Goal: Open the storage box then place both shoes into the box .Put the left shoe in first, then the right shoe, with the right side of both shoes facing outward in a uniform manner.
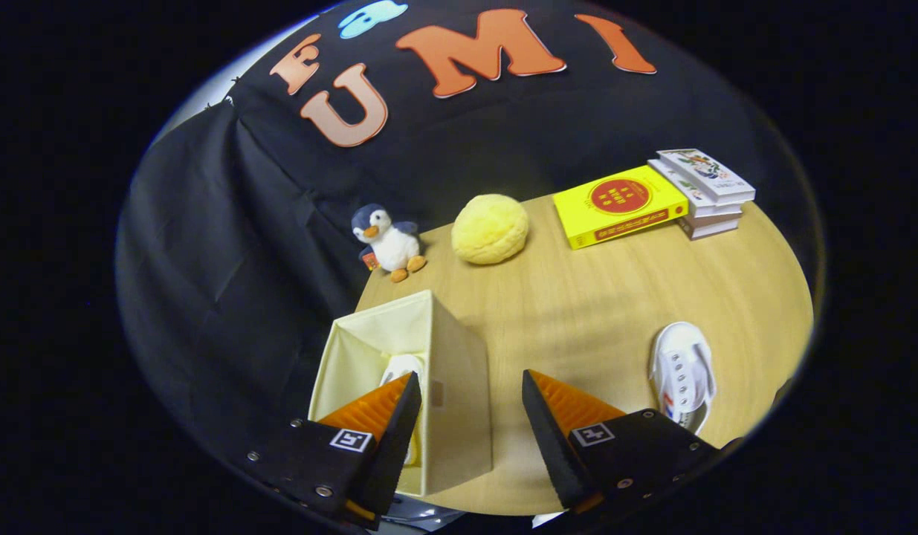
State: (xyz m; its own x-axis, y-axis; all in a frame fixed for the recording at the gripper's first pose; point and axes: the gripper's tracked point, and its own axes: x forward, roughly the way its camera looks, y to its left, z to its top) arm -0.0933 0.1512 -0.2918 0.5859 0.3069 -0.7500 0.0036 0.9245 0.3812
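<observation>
item: my gripper [470, 386] — fingers spread wide, holding nothing, over the open storage box [451, 371]. one white shoe [401, 368] lay inside; second white shoe [681, 371] sat on the table [577, 297], well apart. next — i judged a heel-side grasp best, right side outward.

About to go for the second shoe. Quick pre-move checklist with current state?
1. Storage box open: ok.
2. First shoe inside the box: ok; which way it faces: cannot tell.
3. Gripper open and holding nothing: ok.
4. Second shoe lying on the table, off to the side of the fingers: ok.
5. Bare table between fingers and second shoe: ok.
</observation>
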